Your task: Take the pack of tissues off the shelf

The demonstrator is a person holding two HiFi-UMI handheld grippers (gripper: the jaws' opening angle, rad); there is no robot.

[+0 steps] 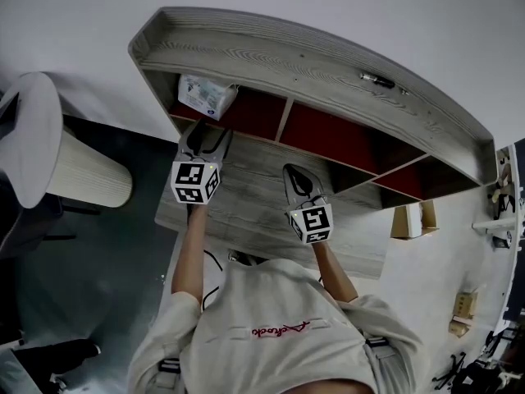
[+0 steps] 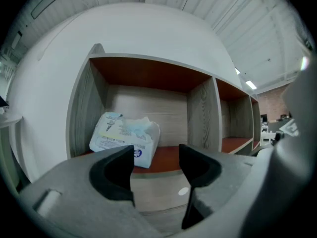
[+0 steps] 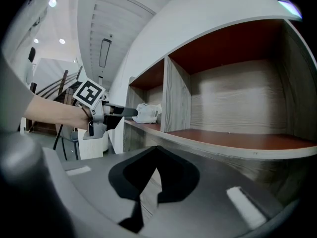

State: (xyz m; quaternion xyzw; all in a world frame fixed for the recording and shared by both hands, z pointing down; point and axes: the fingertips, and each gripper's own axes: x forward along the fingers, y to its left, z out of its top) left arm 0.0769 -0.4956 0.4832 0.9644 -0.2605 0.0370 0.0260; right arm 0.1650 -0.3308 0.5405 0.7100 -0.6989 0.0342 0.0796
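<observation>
The pack of tissues point(image 1: 205, 97) is a white and pale-blue plastic pack. It lies on the red floor of the shelf's point(image 1: 271, 52) leftmost compartment. In the left gripper view the pack point(image 2: 126, 138) is straight ahead, a little left of the jaws. My left gripper point(image 1: 207, 131) is level in front of that compartment, just short of the pack. The left gripper point(image 2: 156, 157) is open with nothing between its pads. My right gripper point(image 1: 294, 172) hovers over the desk below the middle compartment. Its jaw tips point(image 3: 156, 150) meet, holding nothing. The right gripper view also catches the left gripper point(image 3: 121, 113) pointing at the pack point(image 3: 147, 113).
The grey wooden shelf has three red-floored compartments split by upright dividers point(image 1: 285, 120). A dark pen-like object point(image 1: 376, 79) lies on top of it. A wood-grain desk point(image 1: 246, 212) runs below. A white ribbed stool point(image 1: 82, 175) stands at the left; small wooden boxes point(image 1: 410, 220) sit at the right.
</observation>
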